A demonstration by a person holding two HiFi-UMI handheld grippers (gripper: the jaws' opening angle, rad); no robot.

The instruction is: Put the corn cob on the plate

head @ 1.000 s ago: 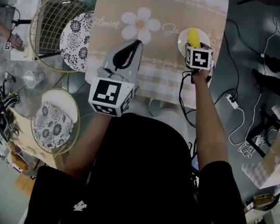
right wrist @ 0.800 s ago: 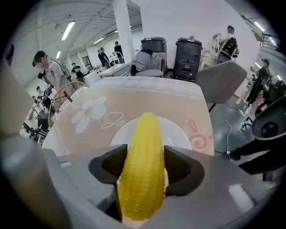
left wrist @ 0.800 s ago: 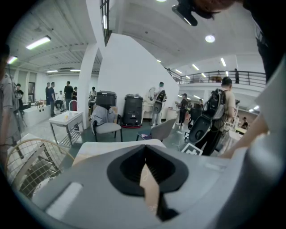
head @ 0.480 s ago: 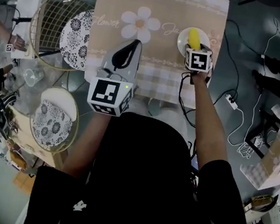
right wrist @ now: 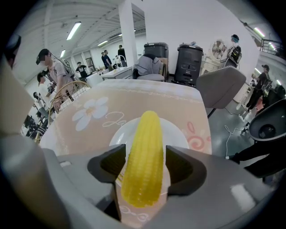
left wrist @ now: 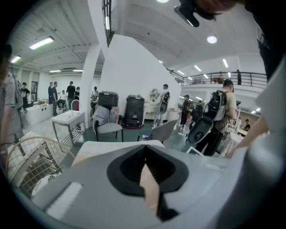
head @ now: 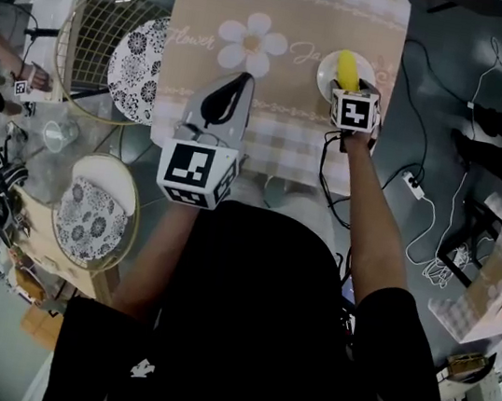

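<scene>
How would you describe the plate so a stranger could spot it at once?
Find the beige tablecloth printed with a big white daisy. Right of the daisy, near the cloth's right edge, sits a small round plate. It is plain white with a yellow corn cob over it, unlike the black-and-white patterned chair cushions off to the left.

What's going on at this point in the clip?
A person stands at a table with a gripper in each hand. The right gripper has the corn cob between its jaws, lying over the white plate. Those jaws have just been opening and seem to be letting it go. The left gripper is shut and empty, held above the table's near side.
</scene>
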